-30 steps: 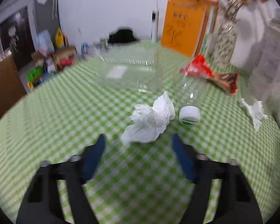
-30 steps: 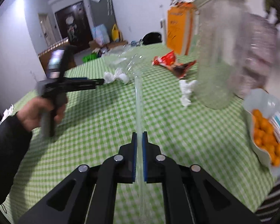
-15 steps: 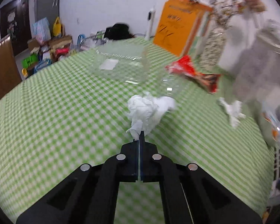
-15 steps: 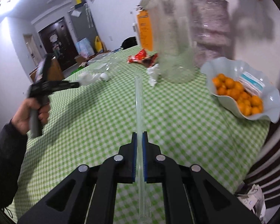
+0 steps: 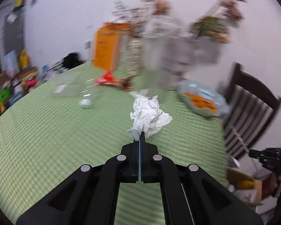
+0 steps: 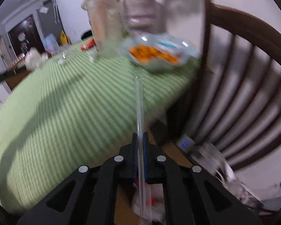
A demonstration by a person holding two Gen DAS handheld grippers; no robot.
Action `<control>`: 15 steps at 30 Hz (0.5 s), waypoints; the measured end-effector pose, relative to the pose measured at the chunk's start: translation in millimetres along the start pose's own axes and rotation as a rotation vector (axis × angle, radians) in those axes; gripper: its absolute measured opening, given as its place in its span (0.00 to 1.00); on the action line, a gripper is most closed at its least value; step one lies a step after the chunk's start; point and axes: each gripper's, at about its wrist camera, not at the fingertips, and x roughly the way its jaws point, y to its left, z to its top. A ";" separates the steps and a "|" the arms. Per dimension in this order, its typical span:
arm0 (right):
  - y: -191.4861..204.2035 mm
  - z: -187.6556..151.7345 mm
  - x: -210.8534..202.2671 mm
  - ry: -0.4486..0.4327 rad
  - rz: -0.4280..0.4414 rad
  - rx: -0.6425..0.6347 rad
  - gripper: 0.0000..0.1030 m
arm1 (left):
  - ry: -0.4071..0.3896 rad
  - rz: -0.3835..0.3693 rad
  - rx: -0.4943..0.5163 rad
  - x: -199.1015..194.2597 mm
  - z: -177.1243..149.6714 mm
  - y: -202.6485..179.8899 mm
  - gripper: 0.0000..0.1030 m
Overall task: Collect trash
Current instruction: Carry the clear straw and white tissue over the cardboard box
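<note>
Carrying trash off the bench (image 5: 46,146): left tool (image 5: 141,136) clamped on crumpled tissue (image 5: 149,114), right tool (image 6: 140,136) pinching clear straw (image 6: 138,101). Next, probably finding a bin and releasing.

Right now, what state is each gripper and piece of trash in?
left gripper: shut on the crumpled tissue
crumpled tissue: pinched by one corner, lifted off the table
right gripper: shut on the clear straw
clear straw: clamped, sticking out forward
red wrapper: lying on the table
</note>
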 end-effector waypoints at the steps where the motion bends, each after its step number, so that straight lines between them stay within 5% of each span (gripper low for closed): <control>1: -8.3 -16.4 -4.2 0.041 -0.024 -0.016 0.03 | 0.000 -0.025 0.018 -1.2 -3.7 -16.6 0.00; 6: -27.6 -66.5 -3.8 0.193 -0.054 -0.072 0.03 | 0.076 -0.207 0.023 8.4 -27.3 -86.8 0.00; 15: -40.3 -109.1 21.8 0.291 -0.013 -0.103 0.03 | 0.177 -0.314 0.003 34.5 -65.0 -175.3 0.00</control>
